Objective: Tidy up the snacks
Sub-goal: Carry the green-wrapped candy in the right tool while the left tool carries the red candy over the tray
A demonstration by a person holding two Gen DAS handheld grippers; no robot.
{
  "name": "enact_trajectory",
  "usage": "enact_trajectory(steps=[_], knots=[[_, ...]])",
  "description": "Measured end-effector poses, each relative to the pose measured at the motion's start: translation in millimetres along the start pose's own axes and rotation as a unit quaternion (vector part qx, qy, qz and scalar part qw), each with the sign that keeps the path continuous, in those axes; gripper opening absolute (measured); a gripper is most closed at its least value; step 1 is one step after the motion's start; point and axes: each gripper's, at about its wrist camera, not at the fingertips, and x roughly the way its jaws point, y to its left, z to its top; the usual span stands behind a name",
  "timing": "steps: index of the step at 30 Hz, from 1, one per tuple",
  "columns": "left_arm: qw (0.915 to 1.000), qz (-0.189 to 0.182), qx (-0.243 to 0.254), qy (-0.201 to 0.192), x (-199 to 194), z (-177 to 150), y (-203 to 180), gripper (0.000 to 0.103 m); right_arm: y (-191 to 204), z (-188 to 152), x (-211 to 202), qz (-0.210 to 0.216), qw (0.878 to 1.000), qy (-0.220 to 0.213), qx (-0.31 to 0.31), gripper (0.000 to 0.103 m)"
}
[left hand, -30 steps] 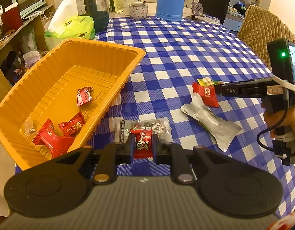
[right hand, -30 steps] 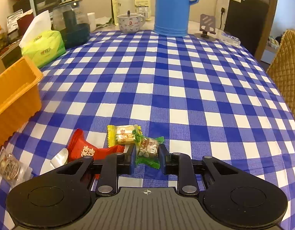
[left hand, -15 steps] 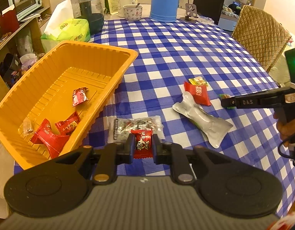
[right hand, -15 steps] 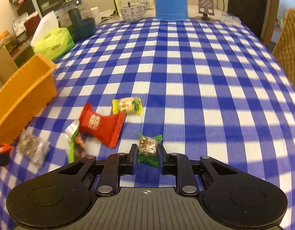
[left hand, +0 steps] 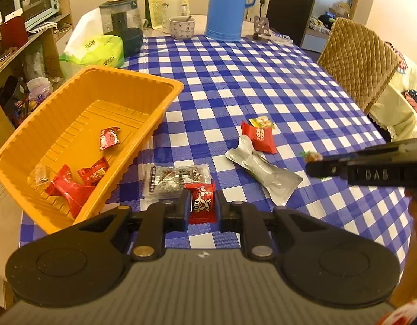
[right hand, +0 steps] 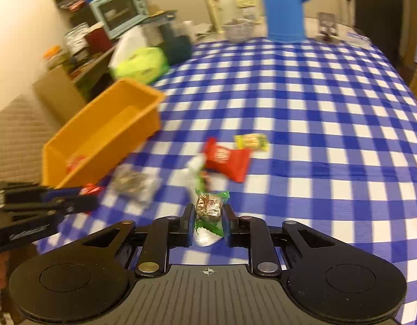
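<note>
The left gripper [left hand: 201, 205], pinching a red candy [left hand: 202, 202], sits nearer the orange tray [left hand: 165, 103] than the right gripper [right hand: 208, 223], which pinches a green-wrapped candy [right hand: 209, 207].

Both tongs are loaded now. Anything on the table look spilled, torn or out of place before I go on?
Nothing spilled or torn. Odd spot: the yellow tray overhangs the table's near-left corner. Four snacks lie loose on the cloth: clear pack, silver pouch, red pack, yellow candy.

left gripper [left hand: 202, 206]: black, brass screws | right gripper [right hand: 208, 220]: black, "DAS" lettering
</note>
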Motion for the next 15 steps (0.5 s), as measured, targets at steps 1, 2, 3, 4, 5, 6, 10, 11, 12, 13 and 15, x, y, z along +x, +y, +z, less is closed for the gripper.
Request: enact_trajectory(steps=[1, 2, 3, 4, 5, 6, 10, 11, 12, 13, 15], knots=[[1.0000, 0.000, -0.002, -0.002, -3.1, 0.0, 1.3, 0.016, 7.0, -0.2, 0.0, 0.006, 1.000, 0.001, -0.007, 0.021], [1.0000, 0.000, -0.004, -0.004, -6.2, 0.1, 2.6, 0.016, 14.9, 0.6, -0.5, 0.012, 1.000, 0.002, -0.014, 0.021], [1.0000, 0.001, -0.006, -0.007, -9.7, 0.1, 4.3, 0.016, 21.2, 0.7, 0.1, 0.016, 1.000, 0.004, -0.021, 0.021], [0.9999, 0.002, -0.008, -0.009, -13.1, 0.2, 5.8, 0.016, 28.9, 1.5, 0.7, 0.022, 0.999, 0.004, -0.028, 0.021], [0.9999, 0.002, -0.010, -0.011, -16.6, 0.0, 8.1, 0.016, 36.1, 2.4, 1.5, 0.027, 0.999, 0.004, -0.033, 0.021], [0.9998, 0.003, -0.012, -0.013, -19.8, 0.2, 10.9, 0.016, 41.6, 2.9, 3.6, 0.032, 0.999, 0.005, -0.036, 0.021], [0.9995, 0.008, -0.020, -0.021, -32.2, 1.9, 23.9, 0.016, 70.0, 8.6, 10.6, 0.051, 0.997, 0.001, -0.056, 0.021], [0.9994, 0.009, -0.023, -0.024, -35.1, 2.7, 28.2, 0.016, 76.5, 10.4, 13.0, 0.056, 0.997, 0.000, -0.060, 0.021], [0.9993, 0.011, -0.025, -0.027, -37.6, 3.9, 33.1, 0.016, 83.4, 12.5, 15.6, 0.060, 0.996, -0.002, -0.065, 0.021], [0.9992, 0.013, -0.027, -0.028, -39.1, 4.4, 37.8, 0.016, 90.3, 15.2, 19.0, 0.063, 0.996, -0.003, -0.069, 0.021], [0.9988, 0.018, -0.031, -0.032, -41.8, 6.7, 48.8, 0.016, 103.0, 21.1, 26.6, 0.068, 0.995, -0.006, -0.075, 0.021]])
